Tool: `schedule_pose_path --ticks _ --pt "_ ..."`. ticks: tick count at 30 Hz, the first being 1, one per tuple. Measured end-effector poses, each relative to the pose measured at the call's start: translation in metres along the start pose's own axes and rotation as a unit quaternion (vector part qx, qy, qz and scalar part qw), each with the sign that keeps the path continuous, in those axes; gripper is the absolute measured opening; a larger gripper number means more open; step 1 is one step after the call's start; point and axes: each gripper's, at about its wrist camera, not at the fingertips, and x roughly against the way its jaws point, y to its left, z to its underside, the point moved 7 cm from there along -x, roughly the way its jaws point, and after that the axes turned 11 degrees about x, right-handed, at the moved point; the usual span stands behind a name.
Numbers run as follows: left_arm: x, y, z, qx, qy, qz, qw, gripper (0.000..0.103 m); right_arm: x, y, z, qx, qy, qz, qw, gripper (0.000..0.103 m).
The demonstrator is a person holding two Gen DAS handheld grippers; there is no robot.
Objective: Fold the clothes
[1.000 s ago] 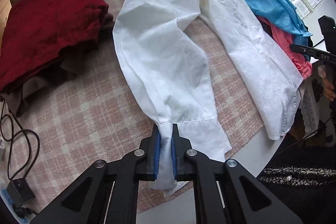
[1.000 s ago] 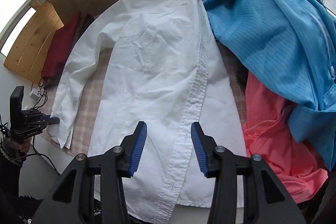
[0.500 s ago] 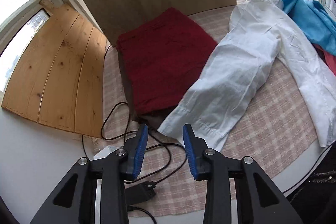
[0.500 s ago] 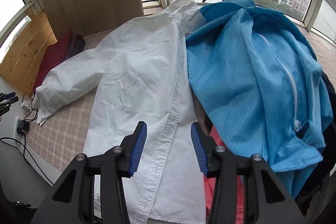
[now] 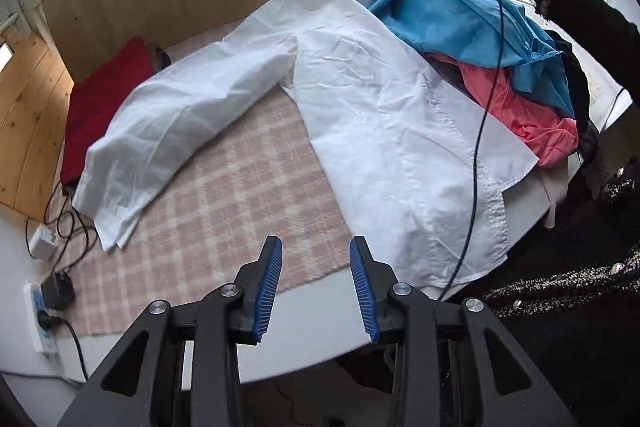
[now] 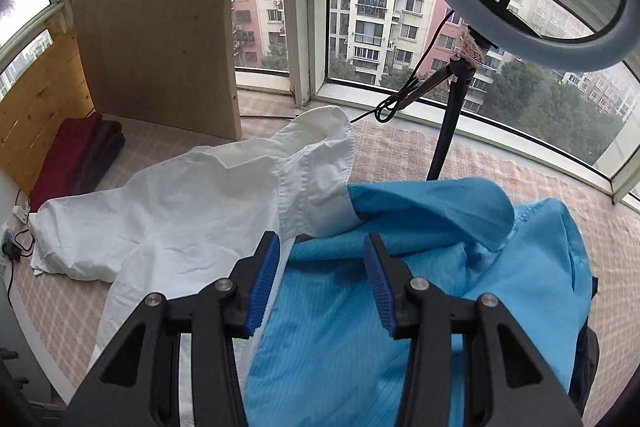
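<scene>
both grippers empty, jaws apart; blue garment (image 6: 400,307) overlaps white shirt (image 5: 360,99) (collar end).

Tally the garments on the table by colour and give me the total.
White: 1, the white shirt, spread flat.
Blue: 1, the blue garment, piled beside the shirt.
Coral pink: 1, the pink garment, under the blue one.
Dark red: 1, the folded red garment.
Dark: at least 1, a dark piece beside the red one; exact count unclear.
Total: at least 5.
</scene>
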Motion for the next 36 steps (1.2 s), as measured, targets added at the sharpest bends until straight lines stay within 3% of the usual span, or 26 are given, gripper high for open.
schedule_pose_path --ticks 5,8,10,14,17,19,22,28,30,32,36 --pt "0.021 -0.037 0.047 0.057 0.038 -0.026 0.9973 0.033 -0.045 -0.021 -0.005 0.03 0.056 -0.043 0.997 0.043" --pt "0.038 -0.045 0.073 0.085 0.058 -0.051 0.9934 0.033 -0.02 -0.028 -0.01 0.04 0.056 -0.095 0.993 0.043" --pt "0.035 -0.056 0.08 0.105 0.062 -0.055 0.9911 0.033 0.012 -0.037 -0.017 0.069 0.034 -0.108 0.991 0.043" --pt "-0.001 -0.117 0.07 0.084 0.049 -0.008 0.9953 0.034 0.044 -0.041 -0.02 0.153 0.011 -0.079 0.985 0.055" --pt "-0.036 -0.162 0.057 0.067 0.046 0.012 0.9966 0.036 0.022 -0.033 -0.017 0.169 0.012 -0.057 0.984 0.055" --pt "-0.058 -0.178 0.054 0.057 0.051 -0.001 0.9971 0.037 -0.003 -0.023 -0.016 0.16 0.027 -0.079 0.984 0.055" --pt "-0.082 -0.187 0.054 0.042 0.064 -0.042 0.9962 0.037 -0.032 -0.009 -0.016 0.173 0.042 -0.076 0.981 0.055" --pt "-0.093 -0.193 0.042 0.06 0.056 -0.054 0.9952 0.037 -0.066 -0.015 -0.026 0.161 0.051 -0.07 0.983 0.055" --pt "-0.095 -0.189 0.041 0.072 0.063 -0.053 0.994 0.031 -0.077 -0.018 -0.028 0.151 0.059 -0.081 0.983 0.055" --pt "-0.098 -0.185 0.041 0.086 0.073 -0.049 0.9924 0.009 -0.09 -0.016 -0.028 0.149 0.072 -0.095 0.982 0.055" --pt "-0.092 -0.177 0.039 0.118 0.075 -0.027 0.9899 0.004 -0.113 -0.01 -0.027 0.174 0.092 -0.078 0.977 0.055"
